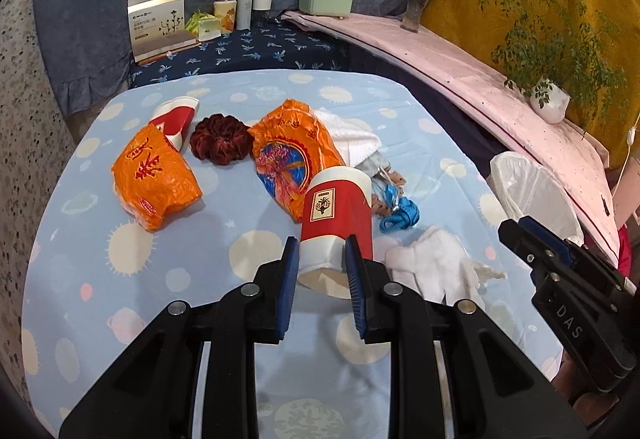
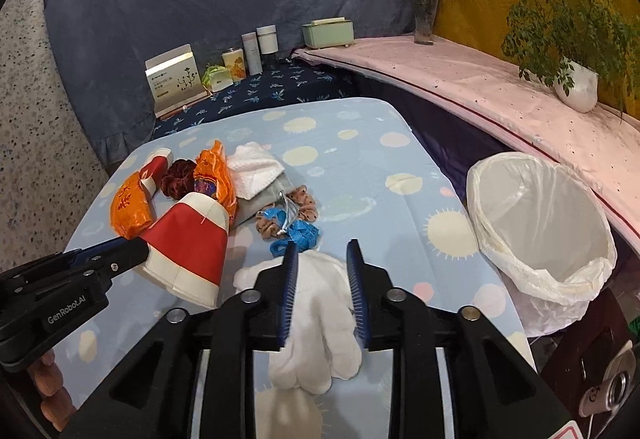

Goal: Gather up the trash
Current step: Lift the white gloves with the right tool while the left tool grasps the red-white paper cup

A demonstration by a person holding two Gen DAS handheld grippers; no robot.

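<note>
My left gripper point(image 1: 322, 251) is shut on a red and white paper cup point(image 1: 336, 207), its blue pads squashing the cup's open end a little above the table. The right wrist view shows that cup point(image 2: 188, 239) held at the left by the left gripper point(image 2: 140, 251). My right gripper point(image 2: 323, 251) stands open over a white glove point(image 2: 320, 319) that lies flat on the cloth; the pads do not press it. From the left wrist view the right gripper point(image 1: 516, 235) hangs beside the glove point(image 1: 432, 267), near a bin lined with a white bag point(image 2: 540, 223).
On the spotted blue tablecloth point(image 1: 160, 279) lie two orange wrappers point(image 1: 156, 179), a second red cup point(image 1: 176, 117), a dark red scrunchie point(image 1: 220, 139), a white tissue point(image 1: 352, 135) and a blue cord point(image 1: 400, 215). Boxes and canisters stand behind; a pink ledge point(image 2: 480, 95) with plants runs at the right.
</note>
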